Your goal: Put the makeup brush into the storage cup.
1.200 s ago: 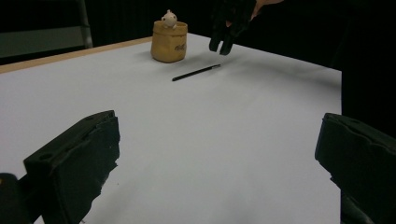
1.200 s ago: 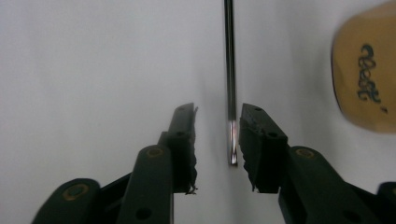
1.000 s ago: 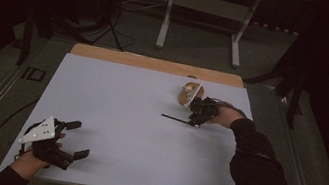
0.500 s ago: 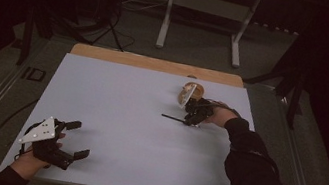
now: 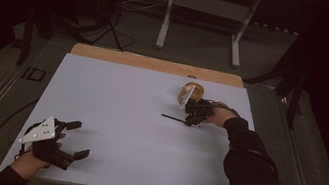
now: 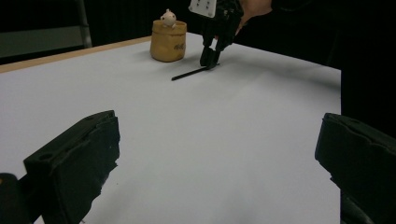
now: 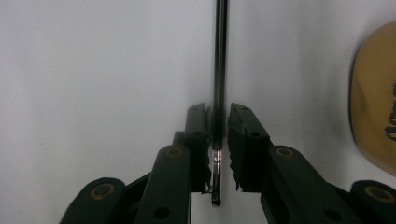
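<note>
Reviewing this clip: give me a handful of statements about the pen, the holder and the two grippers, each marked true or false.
1. The black pen lies flat on the white table. True.
2. The pen already stands in the yellow holder. False: it lies on the table beside the holder.
3. The right gripper has the pen between its jaws. True: the jaws have just been closing, with a thin gap visible on one side.
4. The left gripper is shut on a second pen. False: its jaws stand wide open with nothing between them, near the table's front left corner.
5. A small white figure sits on top of the holder. True.
</note>
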Demonstrator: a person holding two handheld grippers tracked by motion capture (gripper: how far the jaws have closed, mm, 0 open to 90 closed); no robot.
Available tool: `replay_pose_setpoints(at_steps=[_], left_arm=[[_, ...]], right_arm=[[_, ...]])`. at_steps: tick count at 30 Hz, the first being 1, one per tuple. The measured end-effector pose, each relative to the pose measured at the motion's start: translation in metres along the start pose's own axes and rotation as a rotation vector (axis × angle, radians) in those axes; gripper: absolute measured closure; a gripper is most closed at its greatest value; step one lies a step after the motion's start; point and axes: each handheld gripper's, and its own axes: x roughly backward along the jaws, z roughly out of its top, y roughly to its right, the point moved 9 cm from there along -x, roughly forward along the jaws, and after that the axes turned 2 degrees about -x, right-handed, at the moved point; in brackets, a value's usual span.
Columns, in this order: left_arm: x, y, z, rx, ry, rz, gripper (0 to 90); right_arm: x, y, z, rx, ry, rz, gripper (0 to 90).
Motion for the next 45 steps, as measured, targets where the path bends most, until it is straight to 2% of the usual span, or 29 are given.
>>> replay_pose_setpoints(at_steps=[9,15,21,25,27,29,30,31,33,36,41,43,45], left_arm=[[-0.001,0.000,-0.001,-0.001,-0.008,0.000,0.0],[-0.001,-0.001,-0.001,-0.002,-0.009,0.002,0.0],[-0.002,0.000,-0.001,-0.005,-0.010,0.001,0.0],[-0.002,0.000,-0.001,-0.004,-0.014,0.003,0.0],[-0.003,0.000,-0.001,-0.009,-0.016,0.003,0.0],[-0.003,0.001,-0.001,-0.010,-0.015,0.003,0.0],[-0.003,0.001,-0.001,-0.011,-0.018,0.004,0.0],[-0.003,0.000,-0.001,-0.011,-0.019,0.004,0.0],[-0.003,0.000,-0.001,-0.009,-0.018,0.004,0.0],[-0.004,0.001,-0.001,-0.009,-0.018,0.002,0.0],[-0.006,0.001,0.003,-0.003,-0.013,0.002,0.0],[-0.008,0.000,0.005,0.006,-0.013,0.000,0.0],[-0.010,0.002,0.006,0.008,-0.019,-0.010,0.0]], right_arm=[[-0.002,-0.003,-0.001,0.021,-0.025,0.010,84.8],[0.000,-0.005,0.000,0.001,-0.013,0.038,85.6],[0.011,-0.009,0.003,-0.009,0.034,0.034,85.5],[0.018,-0.014,0.005,-0.007,0.046,0.028,85.6],[0.020,-0.016,0.006,-0.031,0.048,0.042,85.5],[0.021,-0.018,0.006,-0.027,0.045,0.033,85.5],[0.021,-0.021,0.007,-0.016,0.050,0.044,85.5],[0.022,-0.023,0.007,0.019,0.052,0.026,85.5],[0.021,-0.027,0.007,0.035,0.042,0.036,85.5],[0.023,-0.030,0.007,0.031,0.050,0.039,85.5],[0.030,-0.032,0.008,-0.007,0.071,0.049,85.5],[0.031,-0.034,0.006,-0.068,0.067,0.068,85.5],[0.032,-0.035,0.004,-0.053,0.069,0.061,85.5]])
